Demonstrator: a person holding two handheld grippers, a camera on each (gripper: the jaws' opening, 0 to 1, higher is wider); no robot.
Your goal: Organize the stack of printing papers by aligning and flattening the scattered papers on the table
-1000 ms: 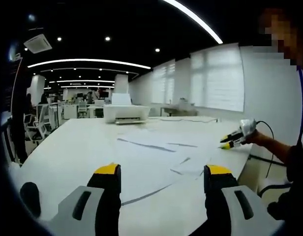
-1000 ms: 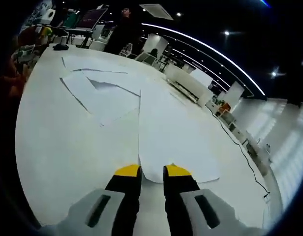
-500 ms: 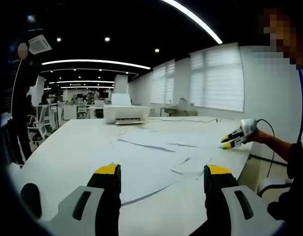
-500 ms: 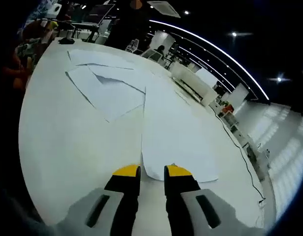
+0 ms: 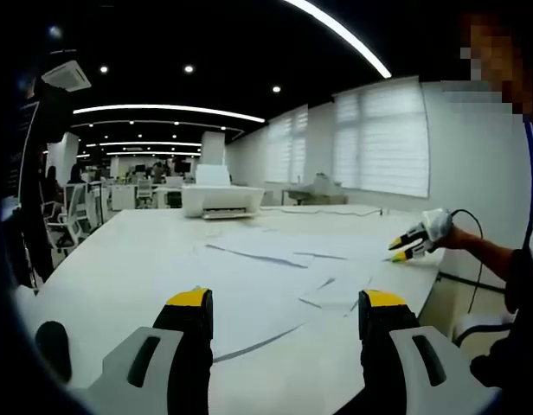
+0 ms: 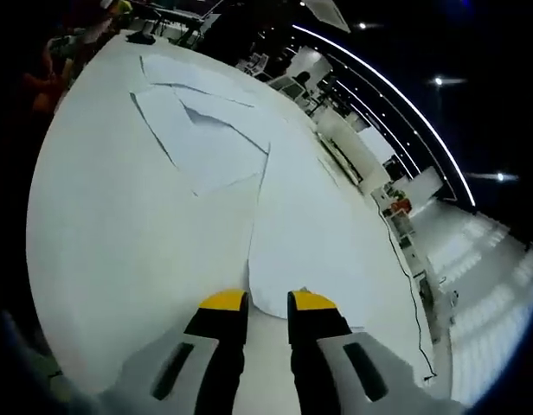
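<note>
Several white paper sheets (image 5: 275, 259) lie scattered and overlapping on a long white table (image 5: 119, 259). My left gripper (image 5: 286, 304) hovers low over the table's near end, jaws wide apart and nothing between them. At the table's right edge a person's hand holds my right gripper (image 5: 403, 246). In the right gripper view, the right gripper (image 6: 267, 303) has its jaws a narrow gap apart at the near rounded corner of a large sheet (image 6: 314, 233). Further sheets (image 6: 210, 138) lie skewed beyond it.
A white printer (image 5: 221, 201) stands at the table's far end. A cable (image 6: 414, 285) runs along the table beside the large sheet. Office desks and chairs (image 5: 76, 207) stand to the left, and a person (image 5: 517, 285) is at the right edge.
The right gripper view has tilted and looks down on the table more steeply. The large sheet's corner stays at the right jaws. The left gripper view is nearly unchanged.
</note>
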